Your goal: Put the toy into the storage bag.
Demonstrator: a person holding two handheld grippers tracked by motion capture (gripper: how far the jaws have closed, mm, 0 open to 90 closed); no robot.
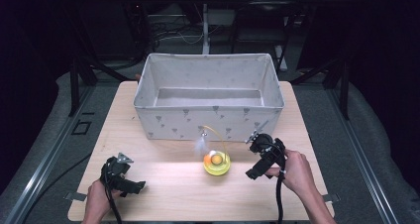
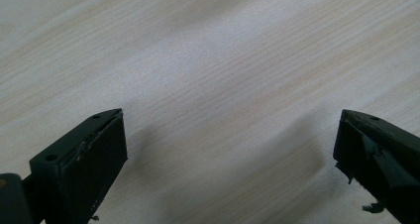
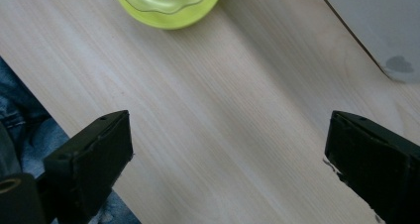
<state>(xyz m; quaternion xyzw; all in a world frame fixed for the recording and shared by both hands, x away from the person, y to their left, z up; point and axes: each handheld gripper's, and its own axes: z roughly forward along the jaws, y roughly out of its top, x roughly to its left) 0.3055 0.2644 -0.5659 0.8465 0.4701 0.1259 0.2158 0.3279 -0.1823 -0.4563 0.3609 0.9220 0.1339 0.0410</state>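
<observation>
1 yellow toy [image 1: 217, 163] left of right tool [image 1: 261, 157]

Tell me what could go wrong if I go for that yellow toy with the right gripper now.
The yellow toy looks low and rounded, so the open right gripper might slip off its rim or push it across the wooden table. Its thin curved wire sticks up toward the fabric bin and could snag on the jaws or the bin wall during a lift. The left gripper sits too far away to steady it.
</observation>
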